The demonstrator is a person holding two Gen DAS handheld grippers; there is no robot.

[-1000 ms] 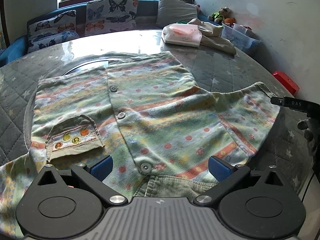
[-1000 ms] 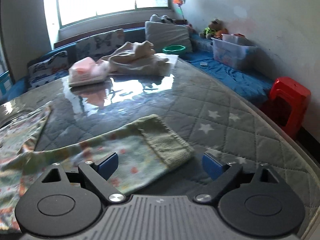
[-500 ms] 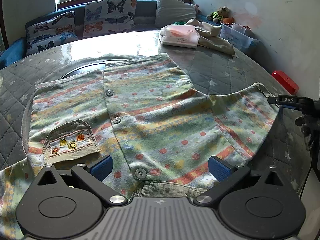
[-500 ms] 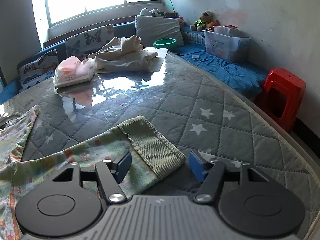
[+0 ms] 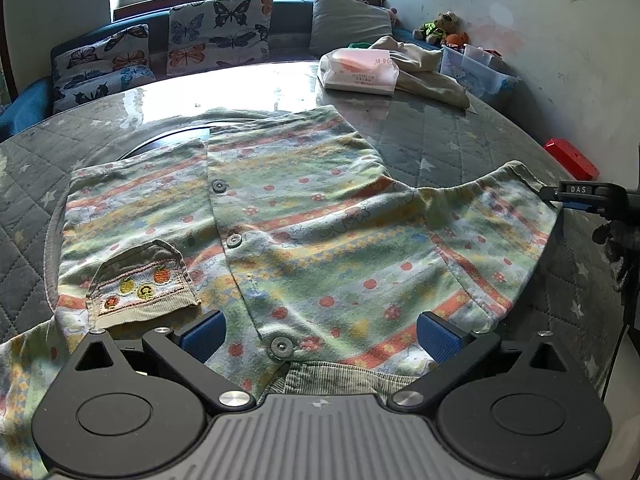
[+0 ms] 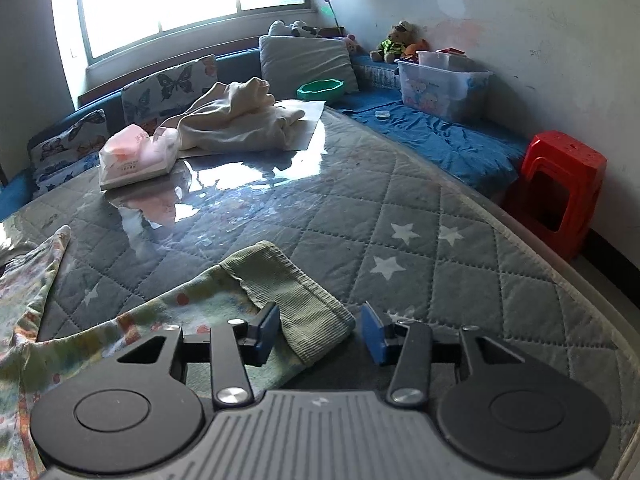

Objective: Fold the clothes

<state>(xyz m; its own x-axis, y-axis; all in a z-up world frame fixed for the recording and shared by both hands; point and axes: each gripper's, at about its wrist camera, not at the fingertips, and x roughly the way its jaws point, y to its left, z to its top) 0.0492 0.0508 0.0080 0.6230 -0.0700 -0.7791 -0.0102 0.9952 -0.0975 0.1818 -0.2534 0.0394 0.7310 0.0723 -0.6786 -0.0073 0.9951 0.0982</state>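
Note:
A striped, dotted children's shirt lies flat and buttoned on the quilted table, its corduroy pocket at the left. My left gripper hovers open over the corduroy collar, touching nothing. The right sleeve stretches out to the right, where my right gripper meets its end. In the right wrist view the ribbed green cuff lies between the closing jaws of my right gripper. The left pad is at the cloth, and a gap remains at the right pad.
A tissue pack and a crumpled beige garment sit at the table's far side. A red stool and a clear plastic box stand beyond the right table edge. Butterfly cushions line the bench behind.
My right gripper's jaws have narrowed from wide apart to close around the sleeve cuff. The left gripper and the shirt have stayed where they were.

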